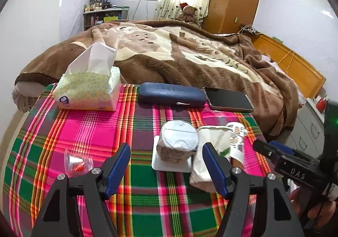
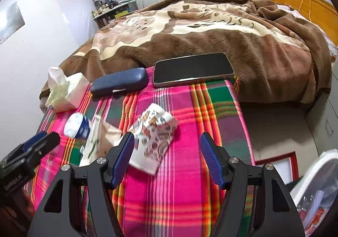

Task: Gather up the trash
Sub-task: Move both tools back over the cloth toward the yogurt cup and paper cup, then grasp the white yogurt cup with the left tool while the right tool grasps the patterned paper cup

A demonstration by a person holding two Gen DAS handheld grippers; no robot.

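On the plaid cloth (image 1: 84, 131) lie a white cup with a foil lid (image 1: 178, 139) on a white square base, a crumpled beige paper bag (image 1: 209, 152), a patterned paper wrapper (image 1: 236, 131) and a small clear wrapper with red (image 1: 77, 162). My left gripper (image 1: 166, 165) is open, just short of the cup and bag. My right gripper (image 2: 166, 156) is open over the cloth, with the patterned wrapper (image 2: 154, 135) at its left finger. The cup (image 2: 77, 126) and the bag (image 2: 99, 141) lie to its left.
A tissue pack (image 1: 88, 89), a blue glasses case (image 1: 171, 94) and a phone (image 1: 229, 98) lie along the table's far edge, against a bed with a brown blanket (image 1: 179, 51). A white bin with trash (image 2: 316, 192) stands at the lower right in the right wrist view.
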